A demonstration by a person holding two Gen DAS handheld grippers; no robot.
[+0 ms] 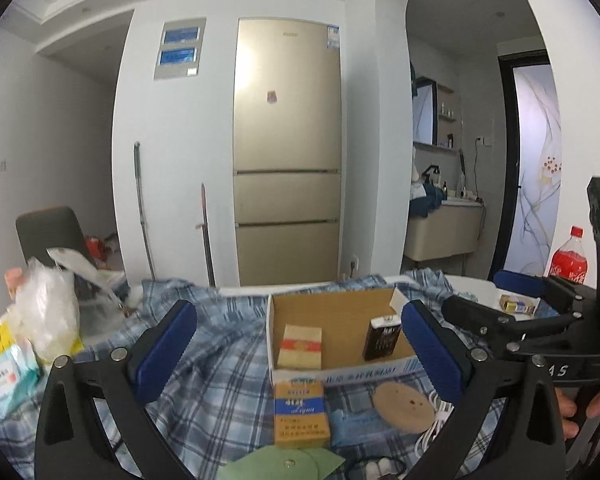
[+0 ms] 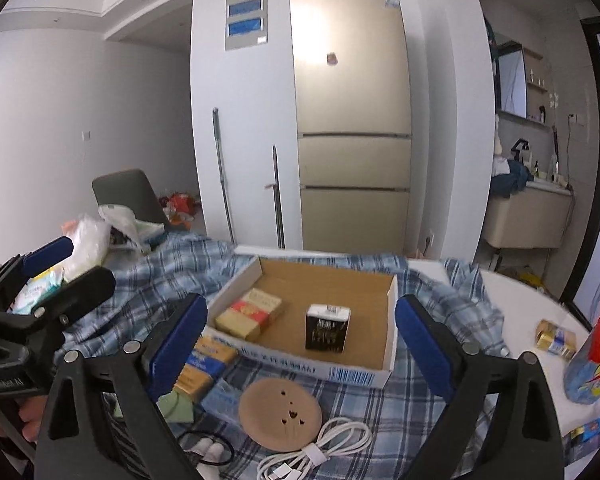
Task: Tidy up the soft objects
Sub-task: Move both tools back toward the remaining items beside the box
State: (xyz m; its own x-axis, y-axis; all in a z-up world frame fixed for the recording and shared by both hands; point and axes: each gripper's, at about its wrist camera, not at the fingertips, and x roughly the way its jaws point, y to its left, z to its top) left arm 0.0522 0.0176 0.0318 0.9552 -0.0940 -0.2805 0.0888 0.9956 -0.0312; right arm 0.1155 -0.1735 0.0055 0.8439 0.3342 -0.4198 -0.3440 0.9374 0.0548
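Gold fridge (image 2: 352,120) behind; plaid cloth (image 2: 380,408) covers white table (image 2: 532,308).

Blue-and-yellow pack (image 2: 204,368): partly behind the right hand-held gripper's left finger.
Box label print (image 2: 300,366): too small to read.
Red bottle (image 2: 598,340): cut off at the right edge.
Tabletop (image 2: 516,300): mostly under plaid cloth (image 2: 380,408).

Place: a lived-in home.
Landmark: tall gold three-door fridge (image 2: 354,120) against the white wall.
Right of fridge: arched alcove with beige washbasin cabinet (image 2: 528,216).
In front: table under blue plaid cloth (image 2: 432,412).
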